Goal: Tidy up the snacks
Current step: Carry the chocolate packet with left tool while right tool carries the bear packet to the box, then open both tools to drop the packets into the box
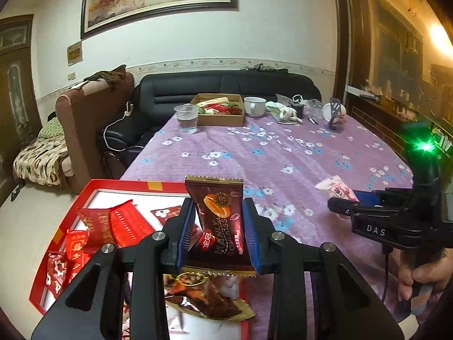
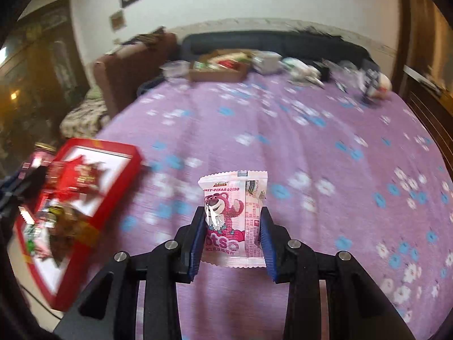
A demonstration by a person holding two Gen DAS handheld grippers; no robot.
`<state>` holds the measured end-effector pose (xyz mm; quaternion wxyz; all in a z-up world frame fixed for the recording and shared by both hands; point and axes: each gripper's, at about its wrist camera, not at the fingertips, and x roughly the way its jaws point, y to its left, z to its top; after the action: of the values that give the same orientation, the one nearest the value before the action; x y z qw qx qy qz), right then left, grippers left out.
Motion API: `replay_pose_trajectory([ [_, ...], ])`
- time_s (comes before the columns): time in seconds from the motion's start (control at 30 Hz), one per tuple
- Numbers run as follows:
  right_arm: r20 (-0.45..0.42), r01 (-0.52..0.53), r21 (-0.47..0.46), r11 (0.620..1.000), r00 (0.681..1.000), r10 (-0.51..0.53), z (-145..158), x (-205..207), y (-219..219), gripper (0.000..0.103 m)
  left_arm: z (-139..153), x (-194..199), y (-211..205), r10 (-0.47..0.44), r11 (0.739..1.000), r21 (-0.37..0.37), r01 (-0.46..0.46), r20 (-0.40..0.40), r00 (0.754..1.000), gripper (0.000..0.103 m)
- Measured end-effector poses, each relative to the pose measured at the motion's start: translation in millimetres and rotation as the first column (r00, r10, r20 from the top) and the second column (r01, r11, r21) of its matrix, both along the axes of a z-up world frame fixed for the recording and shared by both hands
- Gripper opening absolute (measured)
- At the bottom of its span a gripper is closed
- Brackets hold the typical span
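Observation:
My left gripper [image 1: 218, 221] is shut on a dark brown snack packet [image 1: 219, 221] with gold ends, held upright above the near right part of a red box [image 1: 85, 189]. The box holds several red packets [image 1: 113, 223] and a brown packet [image 1: 209, 297]. My right gripper [image 2: 232, 226] is shut on a pink and white packet [image 2: 235, 218] with a bear printed on it, lifted above the purple floral tablecloth [image 2: 311, 147]. In the left wrist view the right gripper [image 1: 344, 201] with that pink packet [image 1: 337, 187] appears at the right, held by a hand [image 1: 419, 280]. The red box [image 2: 130, 155] lies left of it.
At the far end of the table stand a clear plastic cup [image 1: 187, 117], a cardboard box [image 1: 220, 109] of snacks, a white mug [image 1: 254, 106], crumpled bags and a small stand [image 1: 334, 113]. A black sofa [image 1: 226, 85] and a brown armchair [image 1: 90, 119] lie beyond.

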<state>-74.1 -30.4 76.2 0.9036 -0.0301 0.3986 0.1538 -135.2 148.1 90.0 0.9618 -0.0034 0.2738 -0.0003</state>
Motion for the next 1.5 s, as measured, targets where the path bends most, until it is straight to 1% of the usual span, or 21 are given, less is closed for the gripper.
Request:
replay_pose_trajectory([
  [0.07,0.023,-0.040,0.009,0.999,0.999,0.040,9,-5,18,0.036,-1,-1,6,0.015,1.000,0.000,-0.015,0.001,1.000,0.032],
  [0.2,0.052,-0.086,0.029,0.996,0.995,0.084,17,-12,40,0.036,-4,-2,15,0.042,0.999,-0.007,-0.042,-0.006,0.999,0.032],
  [0.47,0.051,-0.171,0.045,0.984,0.984,0.169,18,-26,77,0.036,-9,-3,33,0.083,0.996,-0.019,-0.083,-0.012,0.996,0.032],
  [0.7,0.061,-0.247,0.050,0.968,0.968,0.244,19,-36,107,0.036,-14,-6,49,0.121,0.992,-0.024,-0.121,-0.025,0.992,0.032],
  [0.93,0.077,-0.301,0.094,0.949,0.953,0.294,19,-44,127,0.036,-20,-7,76,0.193,0.981,-0.028,-0.194,-0.042,0.980,0.032],
  [1.07,0.077,-0.331,0.103,0.938,0.943,0.325,16,-43,144,0.036,-23,-10,92,0.232,0.972,-0.034,-0.234,-0.053,0.971,0.032],
  [1.23,0.067,-0.368,0.118,0.922,0.930,0.362,9,-41,165,0.037,-27,-8,99,0.270,0.962,-0.030,-0.273,-0.070,0.960,0.033],
  [1.27,0.067,-0.373,0.121,0.920,0.927,0.368,8,-42,168,0.040,-28,-7,100,0.275,0.960,-0.031,-0.278,-0.076,0.958,0.037],
  [1.3,0.069,-0.378,0.126,0.917,0.926,0.372,7,-42,171,0.040,-29,-6,100,0.281,0.958,-0.031,-0.284,-0.082,0.956,0.049],
  [1.33,0.071,-0.382,0.132,0.915,0.924,0.375,7,-43,172,0.040,-30,-6,102,0.302,0.952,-0.030,-0.306,-0.086,0.949,0.053],
  [1.37,0.074,-0.383,0.135,0.914,0.924,0.376,7,-43,173,0.041,-30,-6,103,0.311,0.948,-0.036,-0.315,-0.086,0.946,0.060],
  [1.4,0.083,-0.376,0.132,0.917,0.926,0.368,7,-44,173,0.041,-30,-6,104,0.313,0.947,-0.045,-0.318,-0.086,0.946,0.065],
  [1.43,0.092,-0.375,0.132,0.918,0.926,0.365,8,-45,171,0.041,-30,-6,105,0.316,0.946,-0.054,-0.321,-0.085,0.945,0.067],
  [1.5,0.099,-0.367,0.140,0.920,0.929,0.355,8,-44,168,0.044,-29,-6,104,0.333,0.939,-0.055,-0.339,-0.085,0.939,0.074],
])
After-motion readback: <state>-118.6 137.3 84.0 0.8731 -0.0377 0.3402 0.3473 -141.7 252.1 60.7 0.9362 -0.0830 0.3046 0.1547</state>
